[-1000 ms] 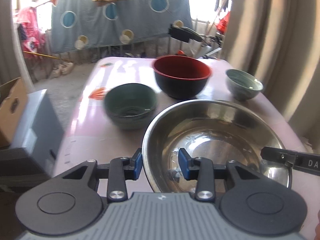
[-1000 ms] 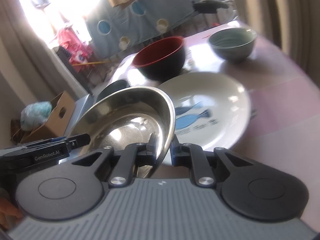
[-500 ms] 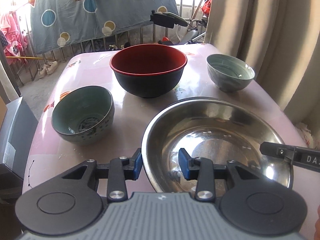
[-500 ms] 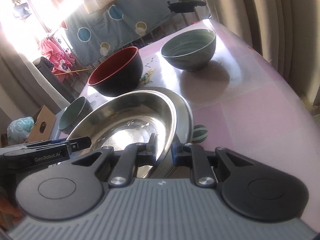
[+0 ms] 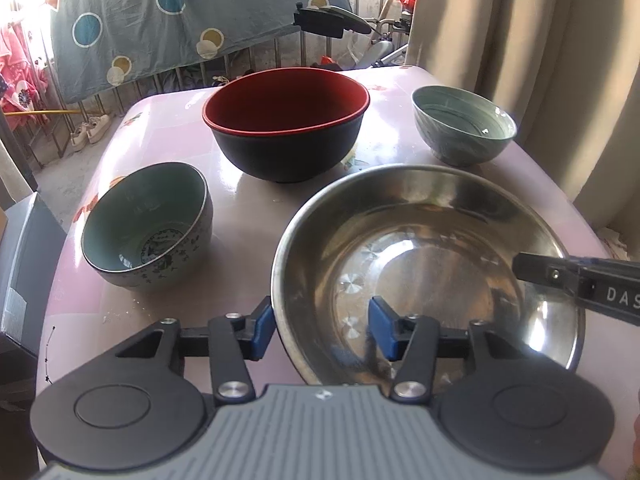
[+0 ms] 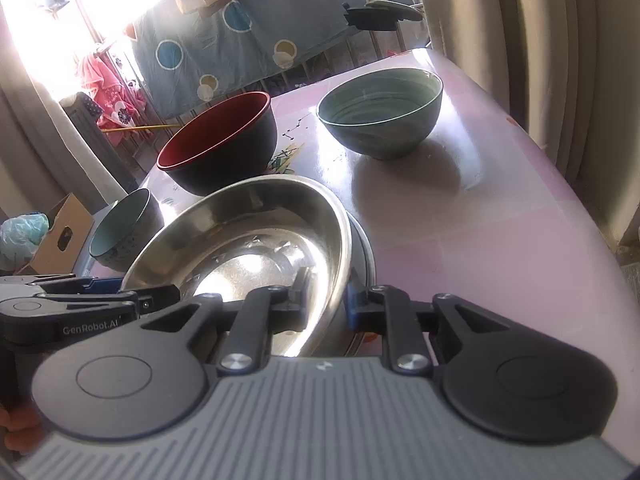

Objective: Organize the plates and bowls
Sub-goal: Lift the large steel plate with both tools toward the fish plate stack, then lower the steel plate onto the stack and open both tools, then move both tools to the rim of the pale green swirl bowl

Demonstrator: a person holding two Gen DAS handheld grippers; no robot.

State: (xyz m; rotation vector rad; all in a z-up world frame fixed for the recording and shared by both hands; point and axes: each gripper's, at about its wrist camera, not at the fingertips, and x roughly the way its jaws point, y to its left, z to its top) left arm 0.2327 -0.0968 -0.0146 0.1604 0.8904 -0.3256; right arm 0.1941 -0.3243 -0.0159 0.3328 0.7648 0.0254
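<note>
The big metal bowl [image 5: 424, 264] is being set down on the pink table [image 5: 248, 216], just in front of the red and black bowl [image 5: 286, 124]. Both the left gripper [image 5: 322, 330] and the right gripper [image 6: 326, 306] are opening, each with the metal bowl's rim between its jaws, letting go. Next, I think, both are needing to pull back clear of the rim and pick another bowl to stack.

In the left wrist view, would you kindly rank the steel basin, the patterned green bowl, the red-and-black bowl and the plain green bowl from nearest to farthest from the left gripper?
1. Steel basin: its rim sits between the opening jaws of the left gripper.
2. Patterned green bowl: ahead, to the left.
3. Red-and-black bowl: farther back, centre.
4. Plain green bowl: back right, by the curtain.
</note>
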